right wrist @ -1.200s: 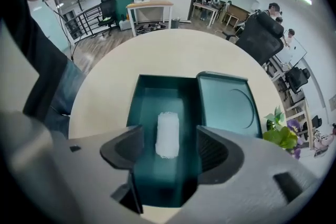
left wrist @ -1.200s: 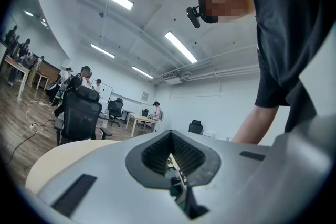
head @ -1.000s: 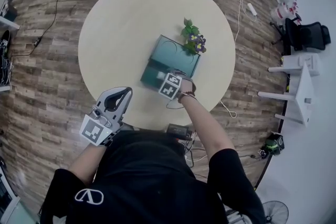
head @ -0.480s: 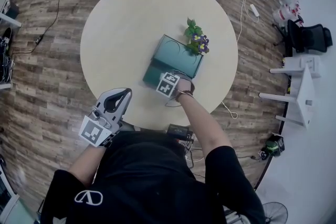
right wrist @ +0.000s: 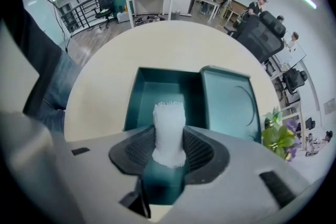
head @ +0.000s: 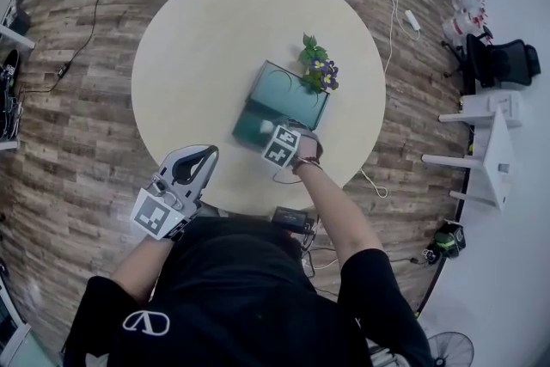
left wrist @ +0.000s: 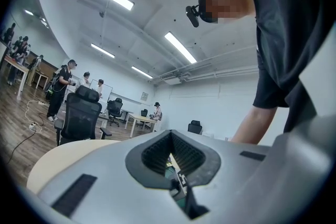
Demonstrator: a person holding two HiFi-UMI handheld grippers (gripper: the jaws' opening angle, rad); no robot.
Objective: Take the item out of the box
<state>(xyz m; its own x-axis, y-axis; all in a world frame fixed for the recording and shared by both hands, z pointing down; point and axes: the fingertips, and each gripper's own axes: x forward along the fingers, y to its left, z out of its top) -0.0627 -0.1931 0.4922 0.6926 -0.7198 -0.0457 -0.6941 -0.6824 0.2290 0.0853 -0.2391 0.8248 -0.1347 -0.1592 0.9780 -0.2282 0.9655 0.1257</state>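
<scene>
Mid-frame, our right gripper (right wrist: 168, 147) clamps the white item (right wrist: 169, 120) over the open teal box (right wrist: 152, 86); lower left, our left gripper (left wrist: 169, 150) sits closed, empty.

- The left gripper (head: 199, 157) is held low and close to the torso, on a bent left arm, its jaws pointing up and forward.
- In the left gripper view its (left wrist: 172, 157) ribbed pads meet, with nothing between them.
- The right arm (head: 331, 206) is bare and stretched forward from the shoulder.
- The right gripper (head: 265, 133) points away from the body; its (right wrist: 169, 152) jaws are clamped on a white item (right wrist: 169, 123).
</scene>
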